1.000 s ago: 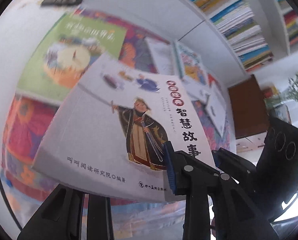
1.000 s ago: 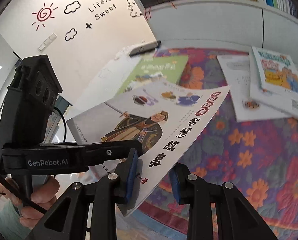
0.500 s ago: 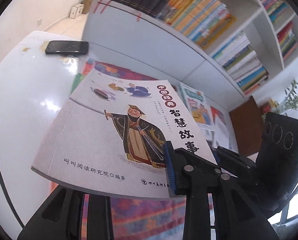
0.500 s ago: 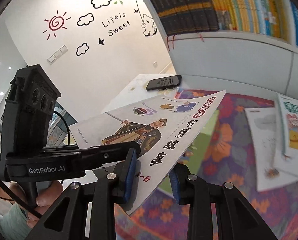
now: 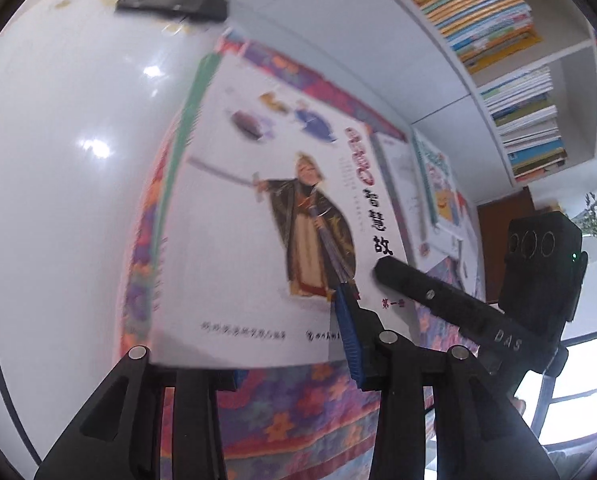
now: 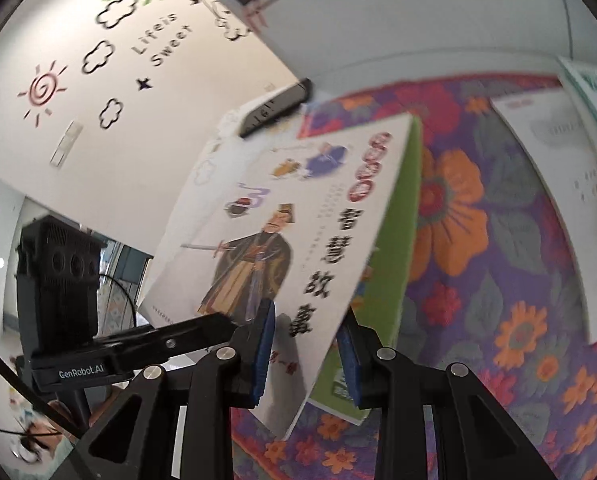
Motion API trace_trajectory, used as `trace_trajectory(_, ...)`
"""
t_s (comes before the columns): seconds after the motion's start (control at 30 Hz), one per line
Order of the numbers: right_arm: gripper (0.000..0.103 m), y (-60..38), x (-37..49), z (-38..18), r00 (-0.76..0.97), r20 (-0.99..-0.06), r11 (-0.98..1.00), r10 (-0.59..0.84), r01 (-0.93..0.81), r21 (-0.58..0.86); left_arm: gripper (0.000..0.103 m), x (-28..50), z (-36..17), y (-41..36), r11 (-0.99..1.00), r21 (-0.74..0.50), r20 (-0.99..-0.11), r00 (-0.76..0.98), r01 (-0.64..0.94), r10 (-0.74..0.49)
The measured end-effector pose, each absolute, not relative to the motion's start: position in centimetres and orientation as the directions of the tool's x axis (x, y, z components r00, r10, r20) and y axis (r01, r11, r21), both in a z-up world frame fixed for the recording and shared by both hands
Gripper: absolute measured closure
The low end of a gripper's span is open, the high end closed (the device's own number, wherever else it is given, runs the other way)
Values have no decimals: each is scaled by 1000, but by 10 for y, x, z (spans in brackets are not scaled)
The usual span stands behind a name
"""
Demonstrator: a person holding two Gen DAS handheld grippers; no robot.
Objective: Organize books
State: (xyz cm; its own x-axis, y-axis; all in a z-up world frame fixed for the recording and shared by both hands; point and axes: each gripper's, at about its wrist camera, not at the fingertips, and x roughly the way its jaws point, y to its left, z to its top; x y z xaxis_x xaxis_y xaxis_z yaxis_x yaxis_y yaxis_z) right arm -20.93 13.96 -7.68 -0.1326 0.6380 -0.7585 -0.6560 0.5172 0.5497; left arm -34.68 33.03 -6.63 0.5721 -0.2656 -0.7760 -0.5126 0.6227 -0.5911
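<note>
Books are the business here, and the white storybook (image 5: 266,240) with the robed swordsman on its cover is up front, tilted over the flowered cloth (image 6: 478,240) and lying right above a green book (image 6: 398,264) whose edge peeks out along its left side in the left wrist view and its right side in the right wrist view. The left gripper (image 5: 294,344) has just been opening its jaws, and the storybook's near edge sits between them; whether its blue pads (image 5: 348,332) still press the cover, I cannot tell through the blur. The right gripper (image 6: 304,354) is clamped on the storybook, both blue pads (image 6: 264,348) pinching the near right corner by the title column. Far left on the bare white table (image 5: 58,160) a black phone (image 5: 170,2) lies just beyond the cloth's far edge, well apart from the storybook. To the right, a white booklet (image 6: 554,184) and a teal-edged picture book (image 5: 438,184) lie on the cloth, near the storybook's right edge in the left wrist view but with a broad strip of open cloth between them in the right wrist view. Beyond the table stands a white bookshelf (image 5: 510,80) packed with stacked books. A hand (image 6: 38,436) shows low at the left, blurred.
</note>
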Motion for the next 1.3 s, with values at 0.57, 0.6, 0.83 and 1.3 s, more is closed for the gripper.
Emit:
trace_trajectory(0.57, 71, 122, -195, -89, -83, -785, 628, 614, -550, 550, 69, -355, -77, 297, 695, -564, -811, 456, -447, -365)
trace_trajectory(0.6, 71, 121, -195, -88, -81, -788, 633, 611, -548, 547, 69, -358, -77, 295, 699, -563, -813, 450, -441, -370)
trace_trajectory(0.83, 68, 103, -207, -80, -66, -817, 662, 573, -550, 509, 69, -378, -85, 279, 708, -566, -816, 406, -423, -410)
trace_trajectory(1.3, 54, -17, -186, -71, -9, -814, 723, 580, -454, 520, 63, -321, -35, 189, 762, -468, -855, 448, -447, -263)
